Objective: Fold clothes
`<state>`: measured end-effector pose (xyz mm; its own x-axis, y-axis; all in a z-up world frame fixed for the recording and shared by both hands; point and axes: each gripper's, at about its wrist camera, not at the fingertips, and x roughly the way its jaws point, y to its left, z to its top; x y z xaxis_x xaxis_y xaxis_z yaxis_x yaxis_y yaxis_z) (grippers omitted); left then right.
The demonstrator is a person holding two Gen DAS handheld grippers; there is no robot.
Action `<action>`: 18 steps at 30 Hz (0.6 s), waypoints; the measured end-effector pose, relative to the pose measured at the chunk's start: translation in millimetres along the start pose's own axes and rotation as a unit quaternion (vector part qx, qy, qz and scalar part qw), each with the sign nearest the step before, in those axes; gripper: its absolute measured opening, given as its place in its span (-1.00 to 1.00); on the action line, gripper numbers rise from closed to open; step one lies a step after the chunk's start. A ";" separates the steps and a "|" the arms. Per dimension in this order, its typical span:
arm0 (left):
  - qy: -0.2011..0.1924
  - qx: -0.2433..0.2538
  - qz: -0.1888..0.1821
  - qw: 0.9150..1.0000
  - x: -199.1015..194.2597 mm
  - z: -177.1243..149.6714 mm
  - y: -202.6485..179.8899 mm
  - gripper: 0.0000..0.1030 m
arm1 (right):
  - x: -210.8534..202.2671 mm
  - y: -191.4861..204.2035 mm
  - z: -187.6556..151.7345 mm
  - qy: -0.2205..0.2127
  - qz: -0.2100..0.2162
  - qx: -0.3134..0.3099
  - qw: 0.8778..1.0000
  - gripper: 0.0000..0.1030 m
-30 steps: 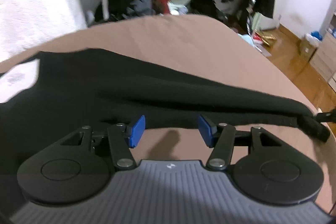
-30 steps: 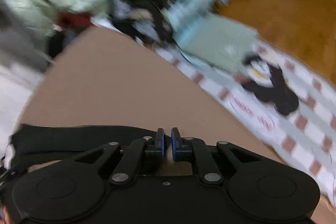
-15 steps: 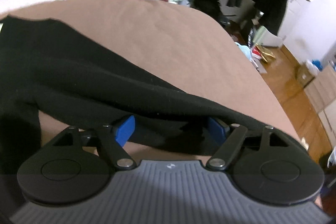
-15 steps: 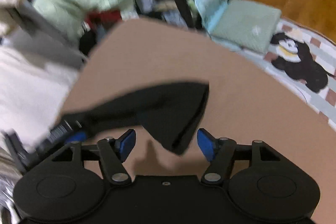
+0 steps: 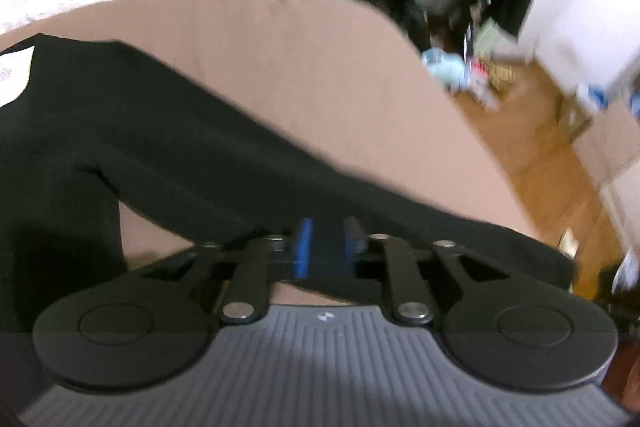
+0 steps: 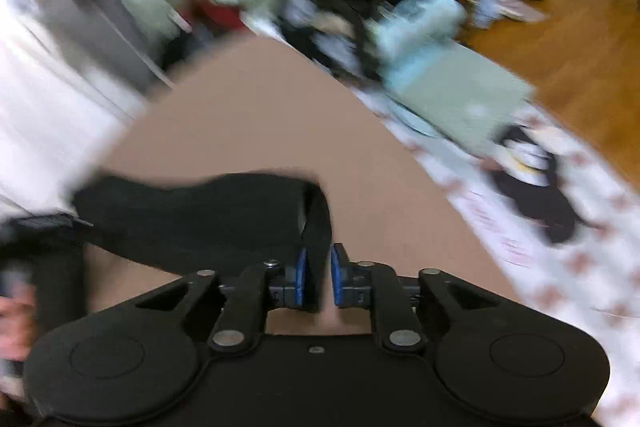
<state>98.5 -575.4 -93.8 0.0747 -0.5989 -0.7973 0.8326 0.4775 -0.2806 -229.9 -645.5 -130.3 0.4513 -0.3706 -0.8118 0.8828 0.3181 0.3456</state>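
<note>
Tool in the left hand (image 5: 326,253) is clamped on the black garment's sleeve (image 5: 240,179), low centre of frame; right tool (image 6: 318,277) grips its cuff (image 6: 318,223) above the brown surface (image 6: 248,107). A sleeve fold is judged underway; carrying it across the body is needed next

A black garment (image 5: 168,147) lies across a plain tan-brown surface (image 5: 320,59). Blue pads (image 6: 300,279) line the black-armed right gripper (image 6: 317,277). At the right of the frame, a white rug (image 6: 560,227) carries a reddish-brown check and a black-and-white figure; beyond it, orange-brown wooden floor (image 6: 568,27).
</note>
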 end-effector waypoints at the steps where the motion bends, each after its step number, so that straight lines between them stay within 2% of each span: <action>1: 0.008 0.003 0.006 1.000 2.5 -4.6 1.6 -0.28 | 10.2 -3.0 -2.3 0.021 -0.031 0.007 0.999 -0.42; 3: 0.023 0.008 0.017 1.000 7.5 -13.8 4.8 -0.20 | 14.7 -7.8 -1.8 0.019 -0.060 0.024 0.998 -0.41; 6: 0.027 0.002 0.022 0.999 3.0 -24.8 14.9 -0.16 | 1.8 -8.0 5.7 -0.025 -0.021 0.052 0.998 -0.37; 7: 0.019 -0.001 0.023 1.000 -5.4 -28.5 21.1 -0.14 | -2.6 -2.4 7.6 -0.039 -0.004 0.050 0.998 -0.27; 8: 0.010 -0.004 0.024 1.000 -13.7 -32.2 27.2 -0.05 | -6.6 3.4 9.1 -0.051 0.014 0.045 0.998 -0.18; 9: 0.002 -0.008 0.025 1.000 -22.0 -36.0 33.4 0.08 | -8.3 10.3 9.5 -0.055 0.032 0.034 0.997 -0.17; 11: -0.015 -0.009 0.040 0.999 -45.0 -46.8 51.8 0.16 | -3.2 35.1 10.4 -0.054 0.074 0.004 0.996 -0.16; 15: -0.037 -0.017 0.089 0.995 -99.0 -73.6 108.2 0.18 | 2.1 99.5 6.0 -0.056 0.151 -0.067 0.985 -0.16; 18: -0.052 -0.033 0.138 0.989 -142.0 -99.3 158.9 0.18 | -11.9 148.3 -3.1 -0.077 0.185 -0.128 0.971 -0.15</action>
<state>165.7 -350.6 -78.2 0.3527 -0.5020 -0.7897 0.7350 0.6709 -0.0982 -104.7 -591.2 -70.8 0.7629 -0.3091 -0.5679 0.6042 0.6536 0.4558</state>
